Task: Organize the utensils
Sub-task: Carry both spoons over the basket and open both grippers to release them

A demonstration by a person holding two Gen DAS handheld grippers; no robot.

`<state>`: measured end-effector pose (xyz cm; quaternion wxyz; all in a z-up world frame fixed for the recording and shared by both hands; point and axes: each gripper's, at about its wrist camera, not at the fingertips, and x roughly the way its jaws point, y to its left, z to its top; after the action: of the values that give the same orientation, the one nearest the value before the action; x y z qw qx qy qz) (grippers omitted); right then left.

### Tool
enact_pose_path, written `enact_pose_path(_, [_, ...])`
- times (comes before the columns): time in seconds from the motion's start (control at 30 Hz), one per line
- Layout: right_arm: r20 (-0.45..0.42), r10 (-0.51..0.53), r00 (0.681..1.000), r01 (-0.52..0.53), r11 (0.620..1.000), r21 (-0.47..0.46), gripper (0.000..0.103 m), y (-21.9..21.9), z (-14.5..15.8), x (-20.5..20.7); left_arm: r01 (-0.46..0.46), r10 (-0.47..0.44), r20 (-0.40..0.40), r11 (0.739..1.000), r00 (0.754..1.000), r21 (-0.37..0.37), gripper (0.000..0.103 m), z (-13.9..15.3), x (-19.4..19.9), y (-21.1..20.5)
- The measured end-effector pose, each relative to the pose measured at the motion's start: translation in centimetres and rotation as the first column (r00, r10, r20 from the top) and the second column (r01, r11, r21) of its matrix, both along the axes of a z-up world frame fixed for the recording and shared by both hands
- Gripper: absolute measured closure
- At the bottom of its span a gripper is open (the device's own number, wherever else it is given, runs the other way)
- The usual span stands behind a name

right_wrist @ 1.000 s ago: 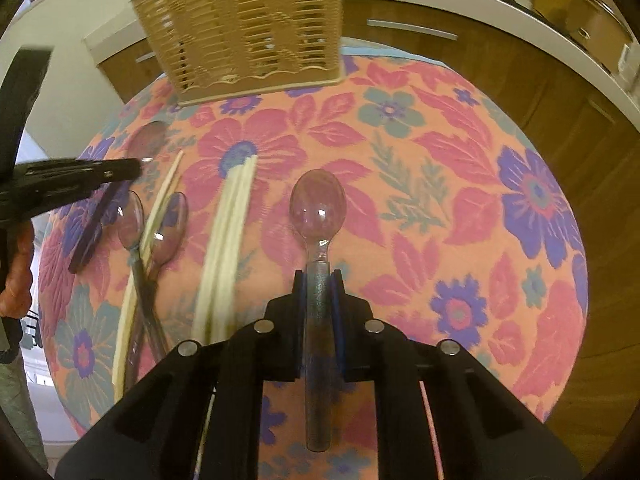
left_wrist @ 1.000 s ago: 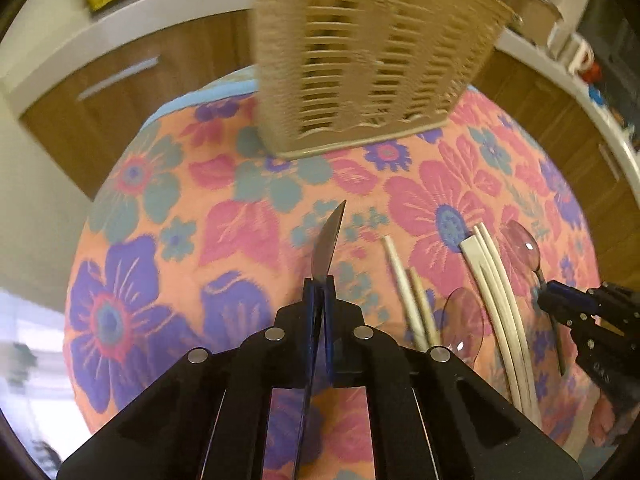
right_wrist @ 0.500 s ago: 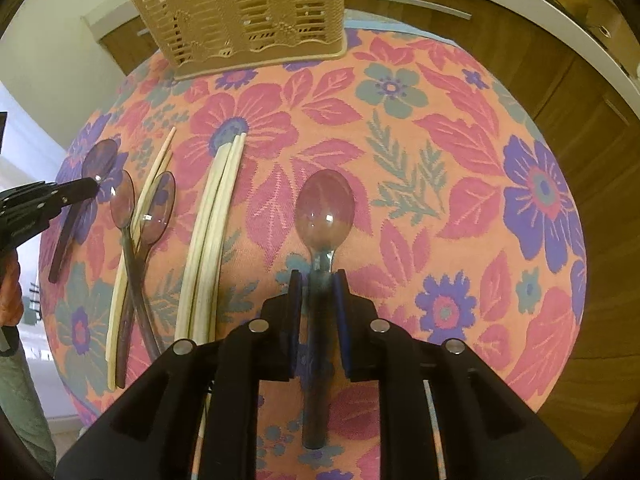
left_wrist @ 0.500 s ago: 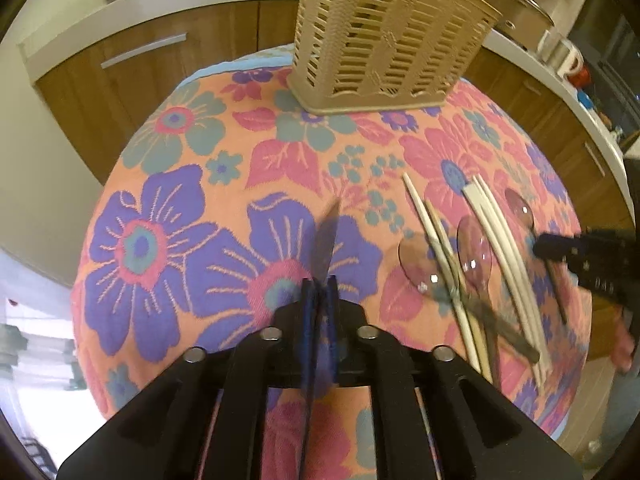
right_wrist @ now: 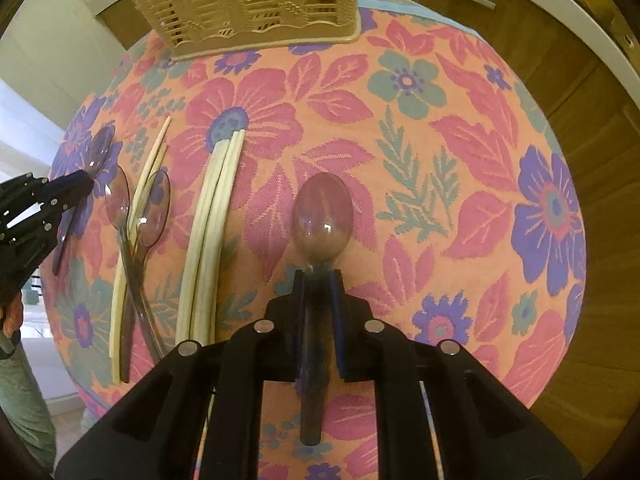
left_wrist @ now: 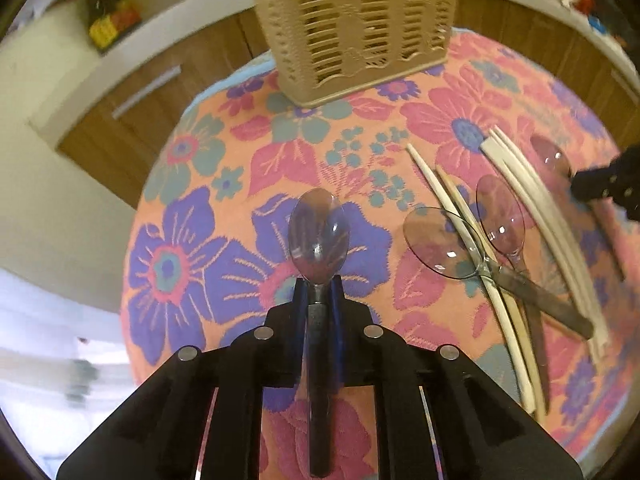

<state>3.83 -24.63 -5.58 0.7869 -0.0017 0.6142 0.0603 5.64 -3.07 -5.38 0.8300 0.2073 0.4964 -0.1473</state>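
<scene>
The fingers of the left gripper (left_wrist: 319,292) pinch the handle of a clear spoon (left_wrist: 319,236). They have just been closing, with the handle between them. That left spoon runs from 6 o'clock to 12 o'clock in the left wrist view. Its bowl is at the 12 o'clock end, facing up and pointing at the basket (left_wrist: 352,28).

The fingers of the right gripper (right_wrist: 320,292) pinch a second clear spoon (right_wrist: 323,216) the same way. They too have just been closing on its handle. This right spoon also runs from 6 to 12, bowl toward the basket.

The basket is tan with slats, and it stands on the tabletop at 12 o'clock in both views. Its top is cut off, so I cannot tell what is in it.

A flowered cloth (left_wrist: 304,152) covers the tabletop. In the left wrist view, at 3 o'clock, two loose spoons (left_wrist: 436,244) lie crossed with two thin chopsticks (left_wrist: 460,216). Just past them lies a bunch of thick white chopsticks (left_wrist: 540,216). All of these run roughly from 5 to 11 there.

A yellow and red pack (left_wrist: 108,20) sits on the counter at 10 o'clock. It is too blurry to read.
</scene>
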Motion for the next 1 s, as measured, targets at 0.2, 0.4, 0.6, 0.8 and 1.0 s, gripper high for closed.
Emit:
enact_pose_path(0.2, [0.129, 0.018, 0.991, -0.023, 0.999, 0.036, 0.093, 0.4, 2.8, -0.8, -0.004, 0.017, 0.057, 0.977, 0.998, -0.215, 0.094, 3.7, 0.0, 1.4])
enact_pose_path(0.4, [0.349, 0.037, 0.936, -0.068, 0.995, 0.078, 0.093, 0.2, 9.7, -0.2, 0.054, 0.054, 0.224, 0.891, 0.973, -0.451, 0.094, 12.4, 0.9, 2.5])
enact_pose_path(0.6, [0.539, 0.004, 0.842, -0.081, 0.99, 0.118, 0.093, -1.3, 15.6, 3.7, 0.117, 0.106, 0.366, 0.836, 0.925, -0.537, 0.094, 19.7, 3.6, 0.3])
enact_pose_path(0.8, [0.67, -0.049, 0.741, -0.073, 0.986, 0.153, 0.093, -1.3, 19.5, 7.8, 0.126, 0.146, 0.396, 0.803, 0.906, -0.582, 0.094, 21.5, 7.9, -1.6])
enact_pose_path(1.0, [0.806, -0.07, 0.587, -0.067, 0.989, 0.134, 0.093, -1.0, 21.0, 10.9, 0.135, 0.179, 0.423, 0.779, 0.888, -0.612, 0.094, 20.7, 12.0, -2.3])
